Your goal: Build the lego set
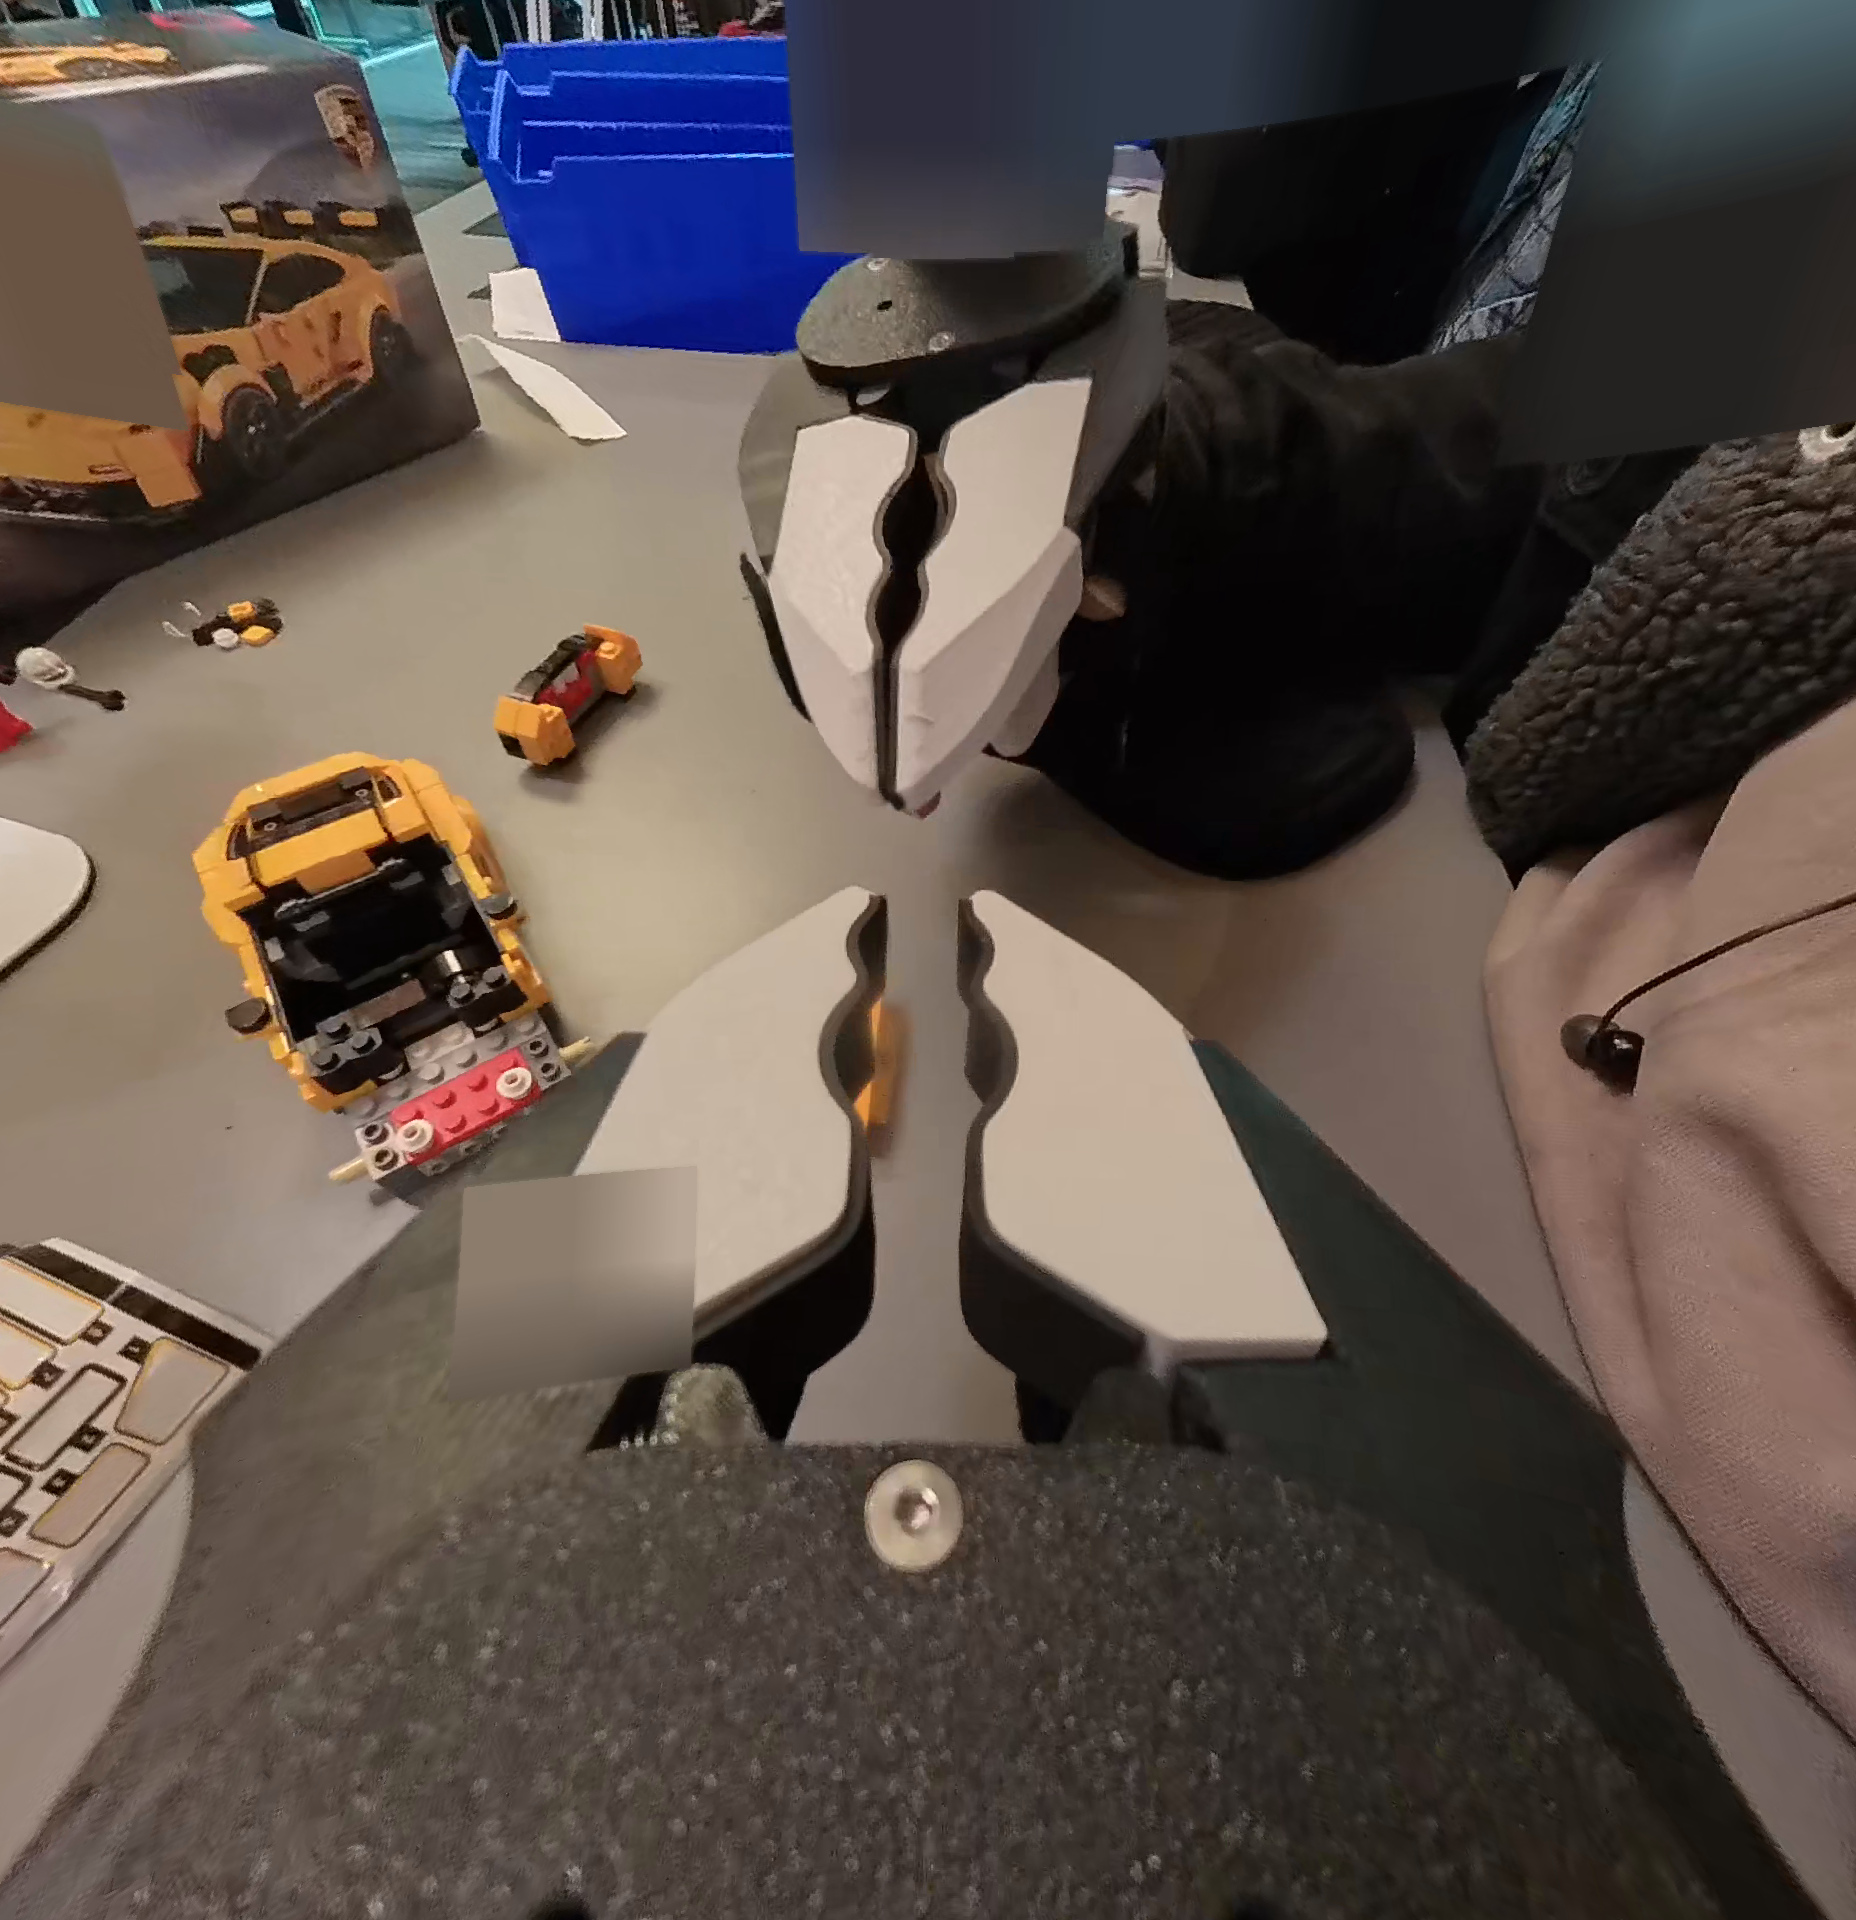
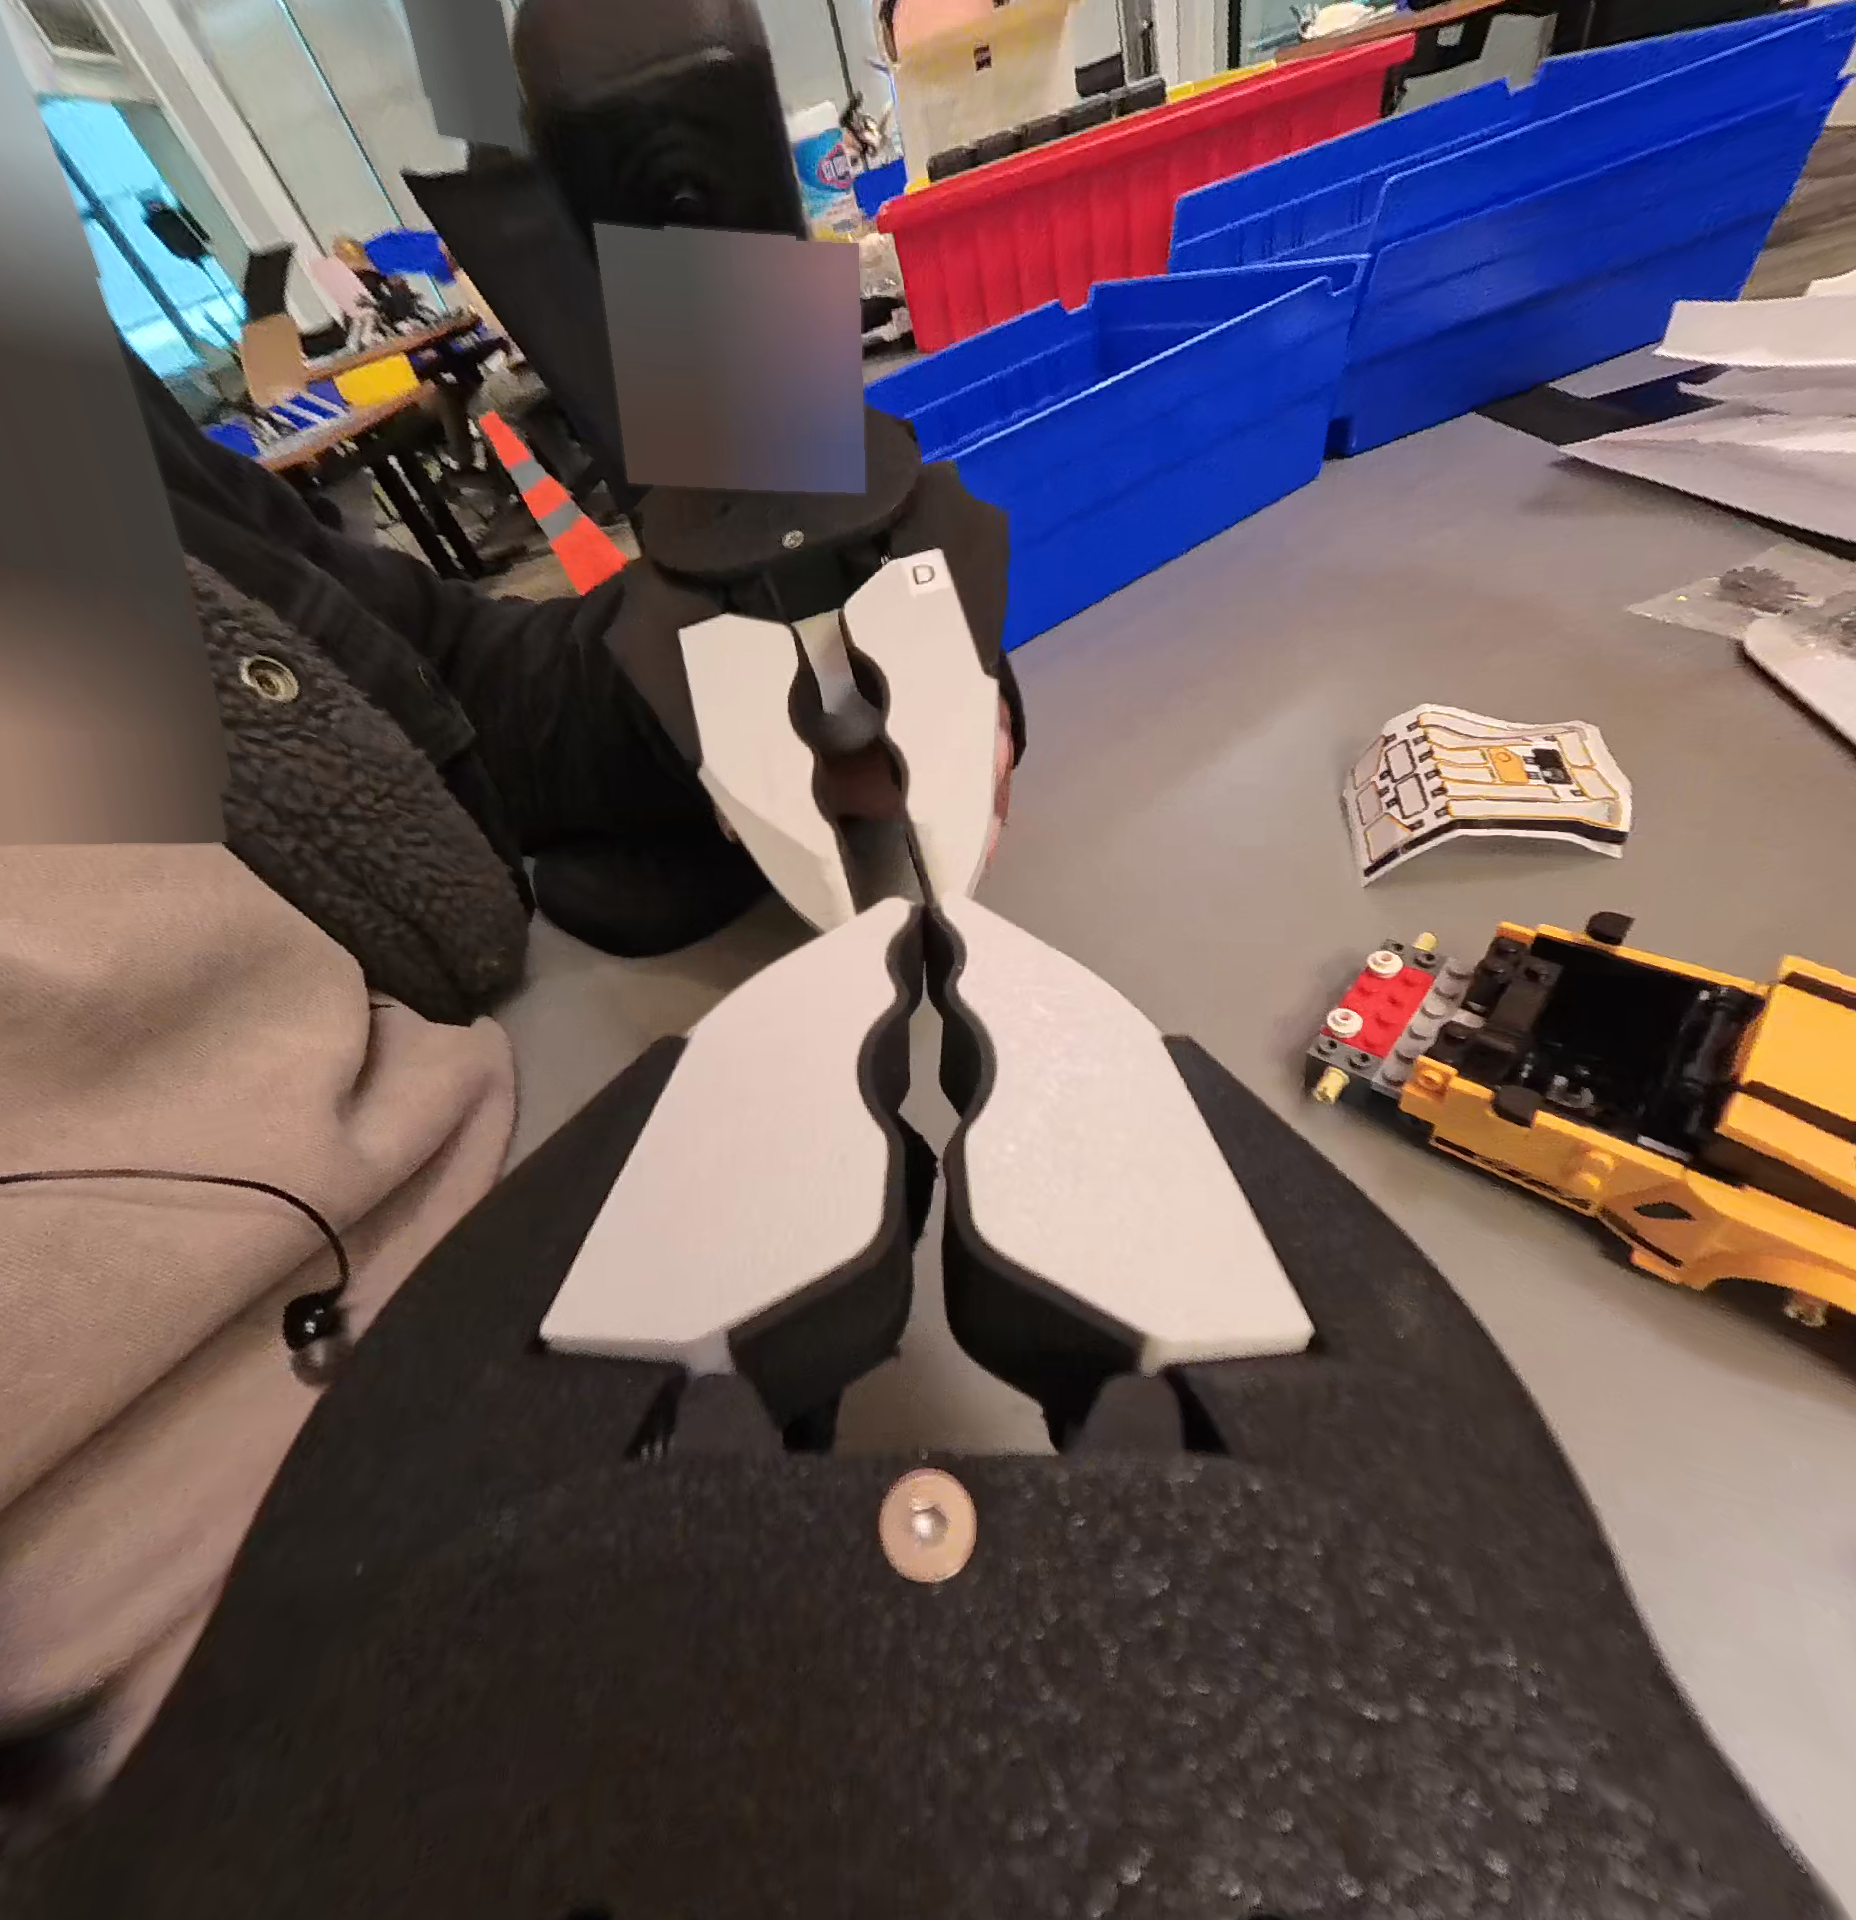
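A partly built orange lego car (image 1: 363,935) lies on the grey table (image 1: 591,520), its black interior open and red and grey plates at one end; it also shows in the right wrist view (image 2: 1630,1122). A small orange, black and red sub-assembly (image 1: 565,696) lies behind it. My left gripper (image 1: 924,909) is slightly open, and a thin orange piece (image 1: 877,1070) rests against its left inner pad. My right gripper (image 2: 924,920) is shut and points tip to tip at the left one; it also shows in the left wrist view (image 1: 898,795). A reddish speck at its tip is too small to identify.
The set's box (image 1: 280,312) stands at the far left, with tiny loose pieces (image 1: 236,621) and minifigure parts (image 1: 41,675) near it. A sticker sheet (image 2: 1485,800) lies past the car. Blue bins (image 2: 1111,436) line the far edge. The person's beige sleeve (image 1: 1682,1247) lies to the right. Left and right tips are no more than a few centimetres apart. The partly built orange lego car (image 1: 363,935) is about 15 centimeters from both grippers' fingertips.
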